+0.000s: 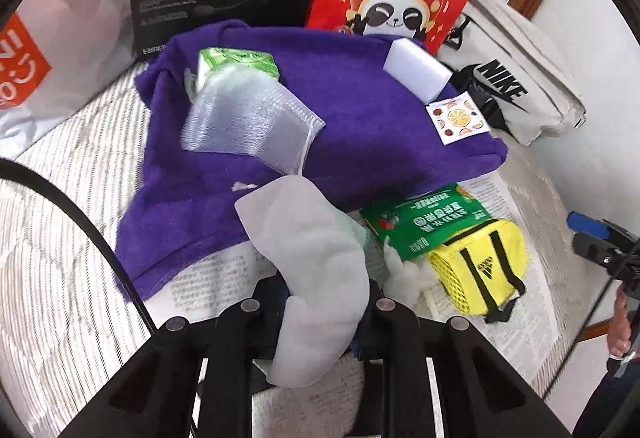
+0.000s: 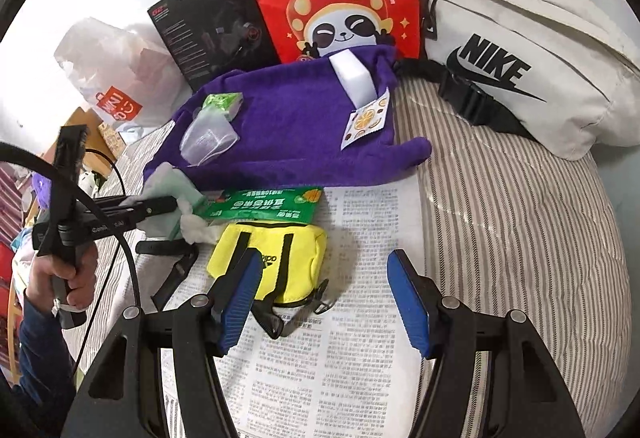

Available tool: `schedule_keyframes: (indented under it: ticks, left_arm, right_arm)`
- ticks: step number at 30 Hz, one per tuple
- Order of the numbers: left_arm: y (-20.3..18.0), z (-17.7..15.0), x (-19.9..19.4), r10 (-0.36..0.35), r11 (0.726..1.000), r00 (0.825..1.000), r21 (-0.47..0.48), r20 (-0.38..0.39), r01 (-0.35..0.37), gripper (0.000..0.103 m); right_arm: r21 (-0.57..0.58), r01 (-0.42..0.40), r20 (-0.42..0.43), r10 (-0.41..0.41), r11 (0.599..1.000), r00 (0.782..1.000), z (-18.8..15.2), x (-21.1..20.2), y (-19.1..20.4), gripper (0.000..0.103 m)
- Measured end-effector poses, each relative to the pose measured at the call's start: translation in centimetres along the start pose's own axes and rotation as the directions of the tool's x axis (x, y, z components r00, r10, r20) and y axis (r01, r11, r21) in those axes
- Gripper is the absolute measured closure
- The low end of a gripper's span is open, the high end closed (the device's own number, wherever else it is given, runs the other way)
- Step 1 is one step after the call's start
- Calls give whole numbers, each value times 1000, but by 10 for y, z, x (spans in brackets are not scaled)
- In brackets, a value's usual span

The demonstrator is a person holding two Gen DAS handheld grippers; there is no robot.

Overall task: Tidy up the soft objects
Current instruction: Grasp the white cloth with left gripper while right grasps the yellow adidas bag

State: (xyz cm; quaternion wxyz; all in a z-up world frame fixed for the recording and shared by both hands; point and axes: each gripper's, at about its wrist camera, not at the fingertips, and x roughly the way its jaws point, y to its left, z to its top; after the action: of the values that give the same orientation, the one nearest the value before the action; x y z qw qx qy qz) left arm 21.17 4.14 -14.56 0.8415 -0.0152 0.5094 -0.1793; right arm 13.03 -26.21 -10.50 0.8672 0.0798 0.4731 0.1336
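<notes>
The left gripper (image 1: 316, 302) is pinched on a pale soft pad (image 1: 308, 250), a limp white piece that bulges up between the two arms and sags past them toward the camera; the pads themselves are hidden behind it. From the right wrist view the same gripper reaches in from the left, level with the green packet (image 2: 264, 204), with the pale material bunched at its tip. The right gripper (image 2: 322, 298) stands spread and empty, its blue pads (image 2: 240, 298) on either side of the near end of the yellow pouch (image 2: 272, 258), the left pad just beside the pouch, the right pad well apart from it. The pouch lies on newspaper (image 2: 340, 378) near the middle of the striped bedding (image 2: 520, 238). Farther off, the purple towel (image 1: 360, 118) carries a mesh bag (image 1: 248, 122), a green carton (image 1: 236, 66), a white block (image 1: 416, 70) and a small printed sachet (image 1: 456, 118). Risk one: the pad is held by a fold only, so a quick lift could let it slip free or drag the green packet and the white tissue (image 2: 196, 228) lying against it. Risk two: the pouch's black strap (image 2: 268, 318) trails toward the right gripper and may snag a finger. Risk three: the two grippers work close together and could collide.
</notes>
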Motion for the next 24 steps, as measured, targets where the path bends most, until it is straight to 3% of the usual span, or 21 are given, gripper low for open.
schedule_keyframes:
  ticks: [10, 12, 19, 24]
  left_arm:
    - [3, -29, -45, 31, 999, 999, -37, 40, -30, 82]
    - [2, -38, -46, 36, 999, 999, -35, 38, -34, 82]
    - [11, -64, -25, 54, 996, 998, -65, 21, -52, 82]
    - [25, -70, -30, -12, 995, 999, -100, 40, 16, 82]
  right_arm:
    - [-25, -38, -37, 37, 999, 999, -16, 18, 16, 38]
    - [-34, -30, -41, 29, 999, 999, -20, 24, 22, 30]
    - [-15, 15, -41, -16, 1000, 999, -18, 47, 45, 16]
    - [-48, 97, -25, -99, 994, 995, -11, 61, 67, 10]
